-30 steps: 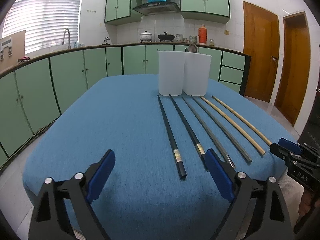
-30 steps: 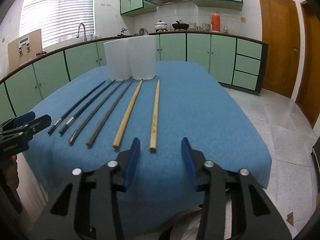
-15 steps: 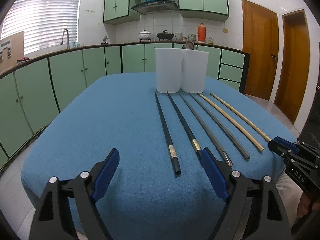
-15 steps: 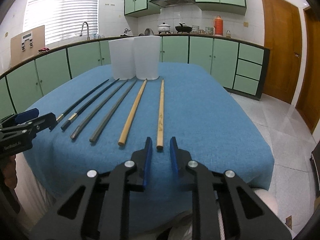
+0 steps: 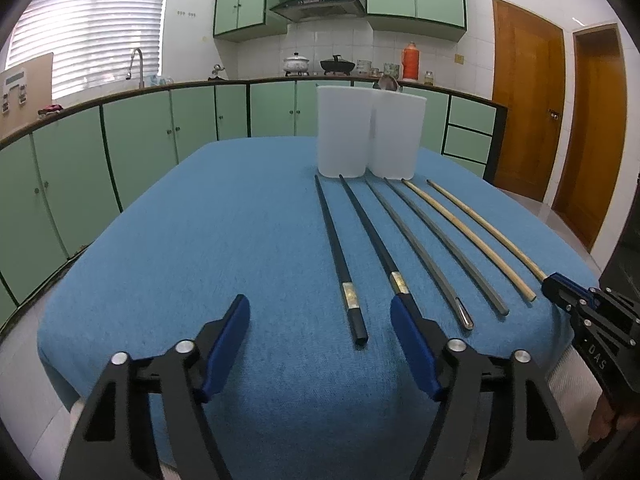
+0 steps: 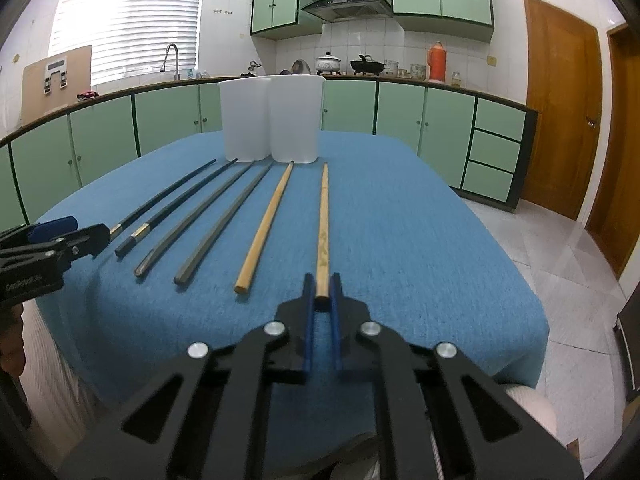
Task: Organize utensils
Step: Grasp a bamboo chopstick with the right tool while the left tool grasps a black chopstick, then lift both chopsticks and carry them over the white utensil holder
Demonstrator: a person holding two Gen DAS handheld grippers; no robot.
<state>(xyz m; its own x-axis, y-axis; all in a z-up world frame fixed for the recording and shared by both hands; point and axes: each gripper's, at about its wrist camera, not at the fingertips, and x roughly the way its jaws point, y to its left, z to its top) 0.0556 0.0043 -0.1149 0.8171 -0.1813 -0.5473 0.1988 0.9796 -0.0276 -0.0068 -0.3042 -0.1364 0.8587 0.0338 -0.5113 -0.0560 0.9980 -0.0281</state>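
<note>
So the blue-covered tabletop (image 5: 224, 248) has six chopsticks laid out in a fan in front of two white plastic containers (image 5: 370, 136) that stand touching each other at the far end. Going left to right: two black chopsticks (image 5: 340, 256), then two grey ones (image 5: 424, 252), then two wooden ones (image 6: 262, 224). The left gripper (image 5: 320, 312) hovers over the near edge, and its jaws have just been closing in but are still pretty wide, with the end of the leftmost black stick between them and nothing gripped. The right gripper (image 6: 321, 284) has just squeezed its jaws onto the near end of the rightmost wooden chopstick (image 6: 323, 220), which still lies on the cloth
</note>
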